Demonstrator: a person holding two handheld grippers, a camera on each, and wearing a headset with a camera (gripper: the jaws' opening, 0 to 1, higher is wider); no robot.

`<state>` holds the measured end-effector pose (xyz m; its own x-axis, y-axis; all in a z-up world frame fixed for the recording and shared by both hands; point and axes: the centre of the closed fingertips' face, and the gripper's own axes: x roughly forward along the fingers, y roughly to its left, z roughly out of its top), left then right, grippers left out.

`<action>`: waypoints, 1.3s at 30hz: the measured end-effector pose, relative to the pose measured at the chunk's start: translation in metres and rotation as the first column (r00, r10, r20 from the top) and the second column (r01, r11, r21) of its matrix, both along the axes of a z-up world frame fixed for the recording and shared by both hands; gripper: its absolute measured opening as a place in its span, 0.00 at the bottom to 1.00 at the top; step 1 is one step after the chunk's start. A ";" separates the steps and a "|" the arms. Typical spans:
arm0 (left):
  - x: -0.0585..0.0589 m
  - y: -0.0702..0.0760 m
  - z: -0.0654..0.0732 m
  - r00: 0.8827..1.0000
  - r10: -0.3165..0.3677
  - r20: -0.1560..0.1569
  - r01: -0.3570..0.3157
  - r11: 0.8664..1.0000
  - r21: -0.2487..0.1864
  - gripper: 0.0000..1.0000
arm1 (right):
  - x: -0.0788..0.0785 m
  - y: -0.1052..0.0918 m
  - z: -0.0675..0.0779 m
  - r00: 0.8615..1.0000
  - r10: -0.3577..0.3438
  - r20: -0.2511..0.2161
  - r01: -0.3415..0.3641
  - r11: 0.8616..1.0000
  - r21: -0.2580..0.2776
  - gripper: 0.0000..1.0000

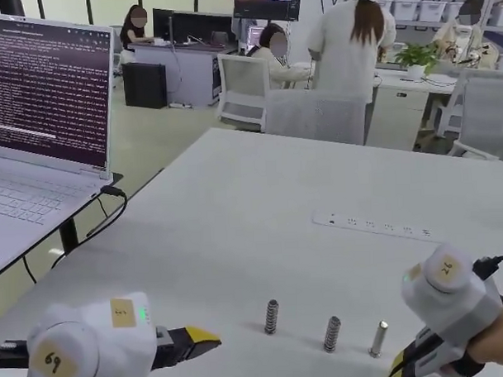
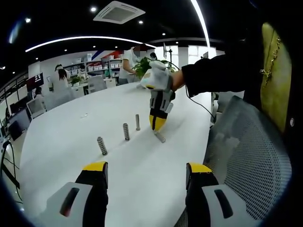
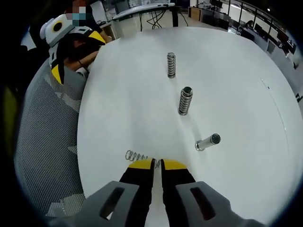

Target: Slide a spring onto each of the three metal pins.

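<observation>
Loose spring [image 3: 136,155]: lying flat on the desk [image 3: 246,61], near the edge closest to you. One end is running in between the tips of your right hand-held gripper [image 3: 157,164]. You are holding those jaws almost together, with only a thin slit showing, and they are pinching that end against the desk top.

Pins: three are standing upright in a row, apart from one another.
- Bare pin [image 3: 207,142]: standing nearest the loose spring and carrying nothing on its shaft.
- Middle pin [image 3: 185,100]: wearing a spring along its length, with its dark top showing above the coils.
- Far pin [image 3: 171,65]: also wearing a spring.

Left hand-held gripper [image 2: 147,172]: you are holding it wide open with nothing between the jaws. It is facing the row of pins and the right hand-held gripper across the desk, well apart from both.

Surroundings: a white power strip [image 1: 373,227] is lying further back on the desk, beyond the pins. An open laptop [image 1: 41,88] is sitting off to your left, showing lines of text. A grey mesh chair [image 2: 251,156] is standing at the desk edge beside you. People are working at other desks in the background.
</observation>
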<state>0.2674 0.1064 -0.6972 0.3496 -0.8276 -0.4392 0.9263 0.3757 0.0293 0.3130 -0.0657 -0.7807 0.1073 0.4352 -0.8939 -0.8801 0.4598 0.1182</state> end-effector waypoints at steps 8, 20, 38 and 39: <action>0.001 -0.001 0.001 1.000 -0.002 -0.002 0.002 1.000 -0.004 0.62 | -0.010 -0.014 -0.006 0.999 -0.011 -0.052 0.009 0.999 -0.037 0.02; -0.001 -0.001 0.000 1.000 -0.002 -0.007 0.002 1.000 -0.005 0.62 | -0.006 -0.011 -0.008 0.999 -0.010 -0.039 0.010 1.000 -0.021 0.01; 0.000 -0.002 -0.001 1.000 -0.001 -0.009 0.001 1.000 -0.011 0.61 | -0.005 -0.002 -0.008 1.000 -0.003 -0.030 0.003 1.000 0.005 0.00; 0.000 -0.002 -0.001 1.000 -0.001 -0.009 0.001 1.000 -0.012 0.61 | -0.005 -0.002 -0.008 1.000 -0.007 -0.028 0.008 1.000 0.004 0.00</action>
<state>0.2677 0.1044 -0.6981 0.3444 -0.8333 -0.4325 0.9270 0.3747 0.0163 0.3083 -0.0679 -0.7885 0.0857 0.4378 -0.8950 -0.8730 0.4659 0.1443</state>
